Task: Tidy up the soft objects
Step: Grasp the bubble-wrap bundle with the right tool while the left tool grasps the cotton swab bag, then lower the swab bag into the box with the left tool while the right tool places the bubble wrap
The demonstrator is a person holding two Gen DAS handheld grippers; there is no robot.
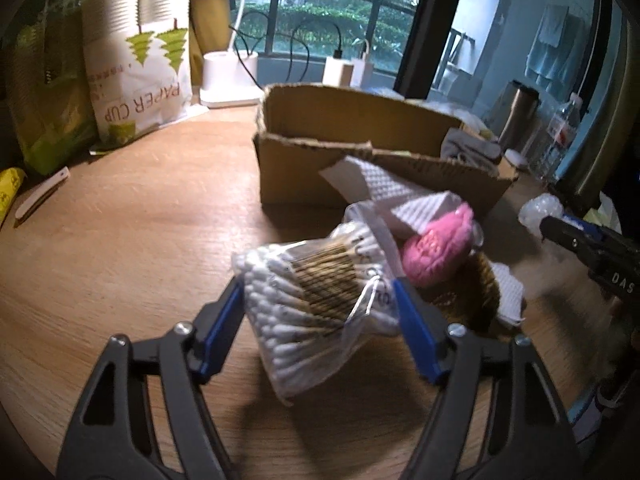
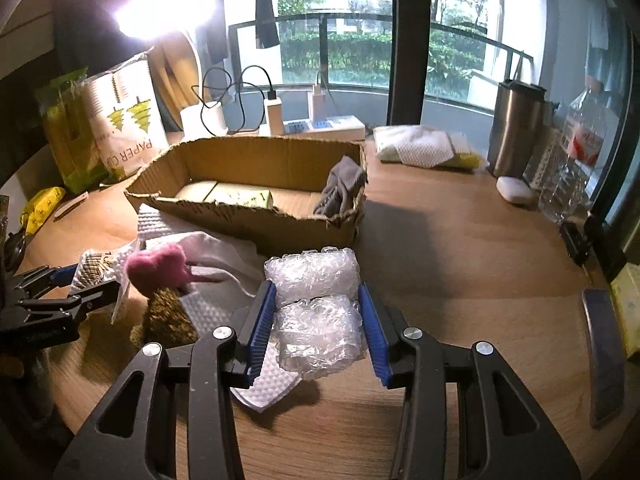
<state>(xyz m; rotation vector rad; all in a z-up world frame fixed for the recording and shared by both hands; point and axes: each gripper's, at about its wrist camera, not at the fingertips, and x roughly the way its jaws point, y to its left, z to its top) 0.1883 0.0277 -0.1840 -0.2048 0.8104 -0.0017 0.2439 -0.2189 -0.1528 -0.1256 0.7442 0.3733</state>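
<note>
Corrugated brown card forms the open box, taken as the landmark. A grey cloth is draped at its right end. Just before its near wall, white embossed sheets, a pink plush and an olive pad are heaped. There a bag of cotton swabs is clamped by the left gripper, and a bubble-wrap bundle is pinched by the right gripper.

Black grippers, blue pads, apparently ribbed.
</note>
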